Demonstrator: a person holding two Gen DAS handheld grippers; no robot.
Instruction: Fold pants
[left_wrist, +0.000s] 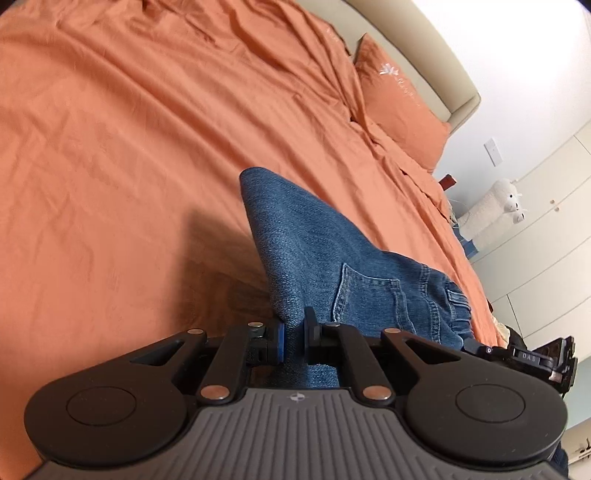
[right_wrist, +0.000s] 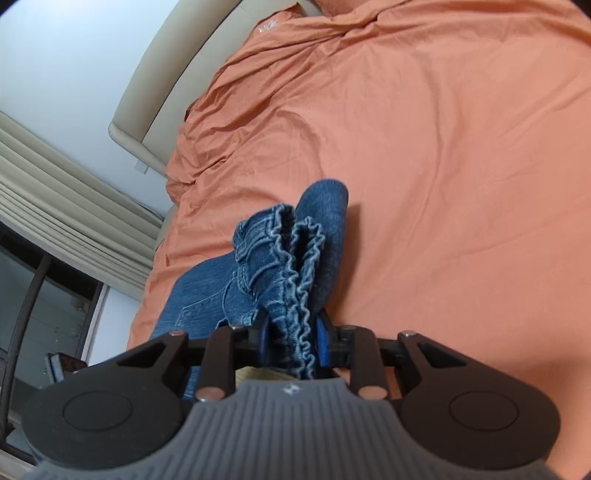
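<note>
Nearest to the lens in the left wrist view, the left gripper (left_wrist: 293, 334) has its two fingers pressed together on a folded edge of the blue denim pants (left_wrist: 332, 266), so it is closed on the cloth. From this grip the pants rise and stretch away to the far side, with a back pocket (left_wrist: 365, 295) showing on the right.

In the right wrist view, the right gripper (right_wrist: 291, 332) is closed on the gathered elastic waistband (right_wrist: 295, 266), which is doubled so that two ruffled edges lie side by side between the fingers.

The pants are held up above the orange bedsheet (left_wrist: 129, 147), near the front edge of the bed, and hang between the two grippers. A pillow (left_wrist: 399, 103) lies far to the right by the headboard (left_wrist: 436, 55).

I judge the task is in the middle: the legs seem already laid one on the other. What is left is to lay the pants down and fold them across.
</note>
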